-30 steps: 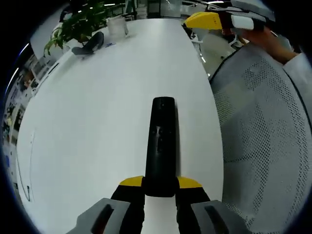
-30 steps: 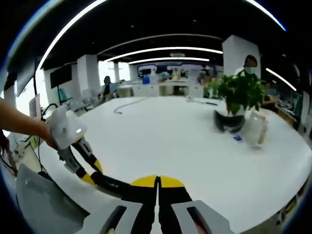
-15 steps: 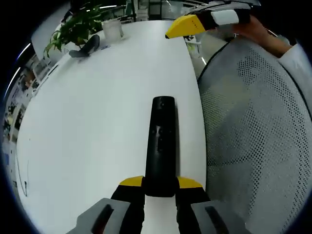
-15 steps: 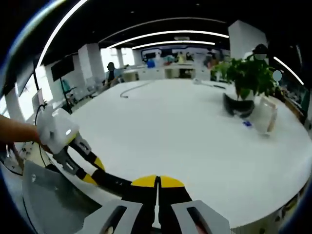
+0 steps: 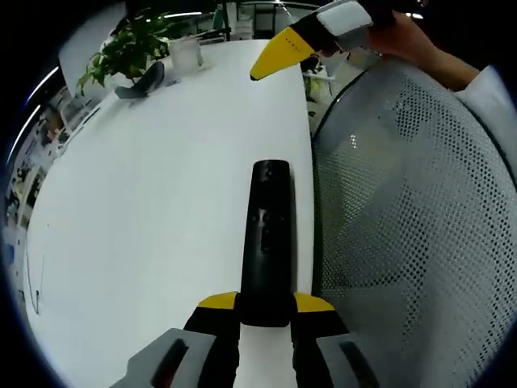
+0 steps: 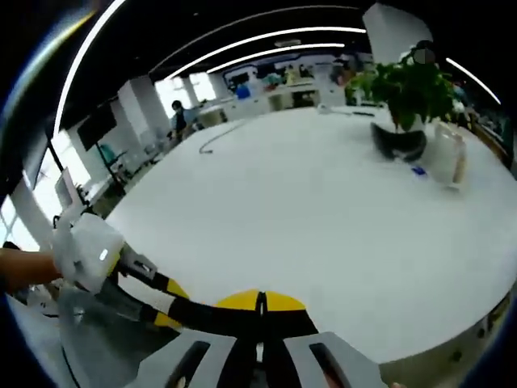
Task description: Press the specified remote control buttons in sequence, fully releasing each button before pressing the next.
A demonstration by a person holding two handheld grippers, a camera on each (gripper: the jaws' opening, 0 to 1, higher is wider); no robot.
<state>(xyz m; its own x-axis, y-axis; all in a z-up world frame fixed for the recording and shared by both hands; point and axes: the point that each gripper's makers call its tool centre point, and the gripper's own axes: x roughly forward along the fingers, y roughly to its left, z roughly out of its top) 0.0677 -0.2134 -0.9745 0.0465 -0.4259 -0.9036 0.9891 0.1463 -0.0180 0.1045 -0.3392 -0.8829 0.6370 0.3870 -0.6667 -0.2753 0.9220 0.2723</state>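
Note:
A long black remote control (image 5: 265,242) points away from me in the left gripper view, its near end held between the yellow-tipped jaws of my left gripper (image 5: 265,305), above the white table (image 5: 145,186). My right gripper (image 5: 283,54) comes in at the top, held by a hand, its yellow jaws together and well apart from the remote. In the right gripper view my right gripper (image 6: 260,304) is shut with nothing between its tips. The left gripper (image 6: 153,284) shows at the lower left there, with the remote (image 6: 206,314) running from it toward my jaws.
A white mesh chair back (image 5: 412,218) stands close on the right of the table edge. At the far end sit a potted plant (image 5: 121,48), a dark headset (image 5: 141,81) and a clear jug (image 5: 186,52). A cable (image 6: 218,137) lies on the far table.
The right gripper has swung left and lower over the table in the left gripper view. The right gripper view has tilted down toward the table. The remote stays in the left jaws.

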